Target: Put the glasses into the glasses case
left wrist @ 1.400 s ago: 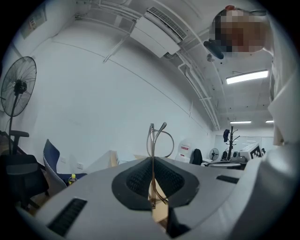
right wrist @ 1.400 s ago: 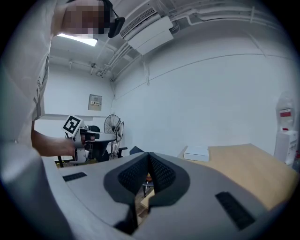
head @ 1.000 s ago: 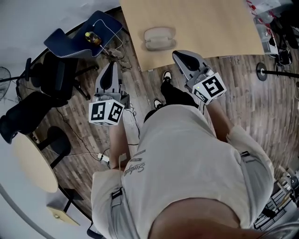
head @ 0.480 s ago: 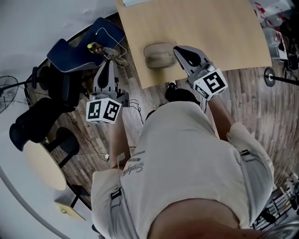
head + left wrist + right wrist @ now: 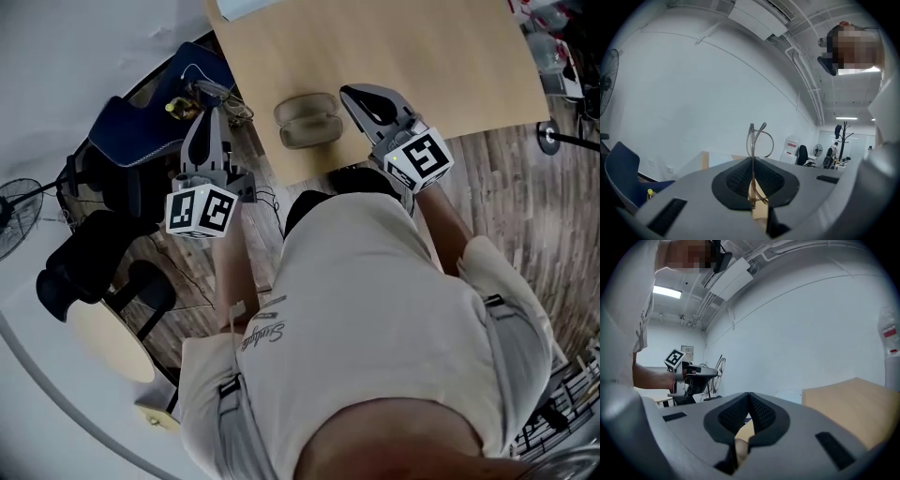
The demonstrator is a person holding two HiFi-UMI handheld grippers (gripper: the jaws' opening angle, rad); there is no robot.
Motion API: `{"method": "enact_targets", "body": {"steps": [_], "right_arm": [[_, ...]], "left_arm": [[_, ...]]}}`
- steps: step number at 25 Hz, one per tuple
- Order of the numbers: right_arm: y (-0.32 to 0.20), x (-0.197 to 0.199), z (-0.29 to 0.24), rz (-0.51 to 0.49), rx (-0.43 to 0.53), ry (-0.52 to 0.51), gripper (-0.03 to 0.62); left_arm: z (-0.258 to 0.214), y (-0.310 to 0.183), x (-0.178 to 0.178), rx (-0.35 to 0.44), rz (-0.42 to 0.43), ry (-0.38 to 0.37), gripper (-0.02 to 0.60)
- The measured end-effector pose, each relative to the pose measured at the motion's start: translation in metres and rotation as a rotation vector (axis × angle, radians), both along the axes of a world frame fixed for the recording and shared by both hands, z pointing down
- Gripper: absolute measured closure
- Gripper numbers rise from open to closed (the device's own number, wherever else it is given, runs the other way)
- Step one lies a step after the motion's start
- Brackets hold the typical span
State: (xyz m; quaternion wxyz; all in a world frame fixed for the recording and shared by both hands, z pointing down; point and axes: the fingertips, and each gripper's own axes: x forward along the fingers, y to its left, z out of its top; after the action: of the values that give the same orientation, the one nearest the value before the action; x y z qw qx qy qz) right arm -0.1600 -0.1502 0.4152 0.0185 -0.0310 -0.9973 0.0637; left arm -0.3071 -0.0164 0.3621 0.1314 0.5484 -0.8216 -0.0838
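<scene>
Pale wood makes up the table, and the glasses case lies open on it near the front edge, its two beige shells side by side and hollow side up. In the head view only the case's own lining shows inside the shells.

The glasses are not in the case. They stand upright in the left gripper, whose jaws are pressed together on the thin metal frame, with one round lens rim curving out above the tips. From the head camera, this gripper sits off the table's left edge, over the wooden floor and near a blue chair, apart from the case.

The right gripper has its jaws closed tip to tip with nothing pinched between them. In the head view it reaches over the table's front edge, just beside the right end of the case. Its own camera sees the left gripper across the room with the glasses sticking up from it.
</scene>
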Motion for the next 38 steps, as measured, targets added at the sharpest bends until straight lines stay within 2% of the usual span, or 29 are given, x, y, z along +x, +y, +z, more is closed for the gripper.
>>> {"method": "enact_targets", "body": {"steps": [8,16,21,30,38], "right_arm": [[-0.008,-0.002,0.007,0.028,-0.01,0.03,0.599],[0.015,0.001,-0.012,0.098,0.021,0.035,0.599],[0.025,-0.002,-0.014,0.121,0.039,0.048,0.599],[0.019,0.006,-0.009,0.199,0.036,0.062,0.599],[0.007,0.023,0.003,0.281,0.018,0.076,0.599]], "left_arm": [[0.008,-0.022,0.005,-0.033,0.107,0.007,0.558],[0.014,-0.004,0.002,-0.003,0.169,0.047,0.558],[0.012,-0.002,0.006,0.005,0.301,0.027,0.558],[0.027,-0.021,0.013,-0.047,0.441,-0.006,0.558],[0.053,-0.039,0.027,-0.135,0.566,0.001,0.558]]}}
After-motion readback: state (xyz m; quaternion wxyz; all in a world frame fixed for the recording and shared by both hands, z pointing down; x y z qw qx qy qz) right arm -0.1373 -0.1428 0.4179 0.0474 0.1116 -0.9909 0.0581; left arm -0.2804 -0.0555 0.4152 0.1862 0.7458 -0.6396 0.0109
